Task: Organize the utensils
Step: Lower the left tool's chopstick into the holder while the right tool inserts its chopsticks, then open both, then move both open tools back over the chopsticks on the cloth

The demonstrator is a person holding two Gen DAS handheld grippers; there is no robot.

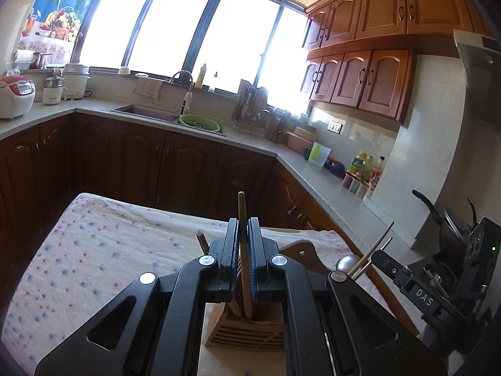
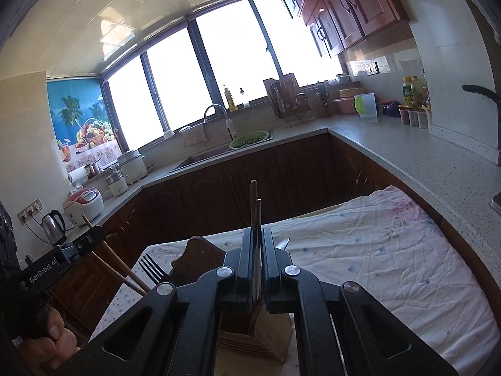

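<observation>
My left gripper point(image 1: 243, 222) is shut on a wooden chopstick point(image 1: 242, 206) that stands upright with its lower end in the slatted wooden utensil holder point(image 1: 247, 332). A second stick point(image 1: 202, 241) leans in the holder. My right gripper point(image 2: 256, 232) is shut on a pair of chopsticks point(image 2: 254, 200), upright above the same holder point(image 2: 266, 335). The right gripper also shows at the right of the left wrist view point(image 1: 380, 252), with a metal spoon point(image 1: 347, 261) beside it. A black fork point(image 2: 152, 269) stands at the holder's left.
The holder stands on a table under a flowered cloth point(image 1: 103, 250). A wooden board point(image 2: 200, 257) lies behind it. Counters, a sink point(image 1: 147, 112), a green colander point(image 1: 198, 122) and a dish rack point(image 1: 250, 109) run along the far wall.
</observation>
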